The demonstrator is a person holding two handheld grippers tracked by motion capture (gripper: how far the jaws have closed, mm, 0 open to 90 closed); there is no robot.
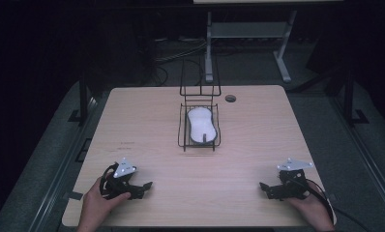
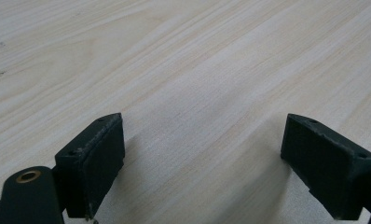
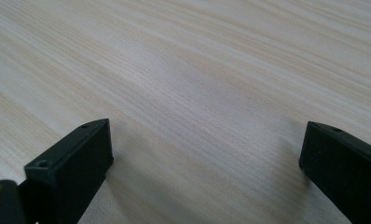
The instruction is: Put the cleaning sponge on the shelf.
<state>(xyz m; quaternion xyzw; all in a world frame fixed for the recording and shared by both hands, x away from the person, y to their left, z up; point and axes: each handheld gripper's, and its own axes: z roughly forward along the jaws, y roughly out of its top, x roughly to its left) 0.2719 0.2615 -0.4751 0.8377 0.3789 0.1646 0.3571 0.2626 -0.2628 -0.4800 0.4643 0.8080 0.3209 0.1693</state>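
A black wire rack (image 1: 199, 126) stands at the middle of the light wooden table (image 1: 147, 116), and a white oval dish (image 1: 201, 125) lies inside it. My left gripper (image 1: 147, 185) rests near the front left corner, held by a hand, with its jaws pointing toward the table's middle. In the left gripper view that left gripper (image 2: 203, 154) is open over bare wood. My right gripper (image 1: 262, 186) sits near the front right corner, aimed inward. Seen in its own view, the right gripper (image 3: 204, 161) is open with nothing between the jaws.
A small round hole (image 1: 230, 98) lies in the tabletop behind the rack on the right. A grey metal stand (image 1: 210, 53) and cables are on the dark floor beyond the far edge. A cable (image 1: 340, 212) trails off the front right corner.
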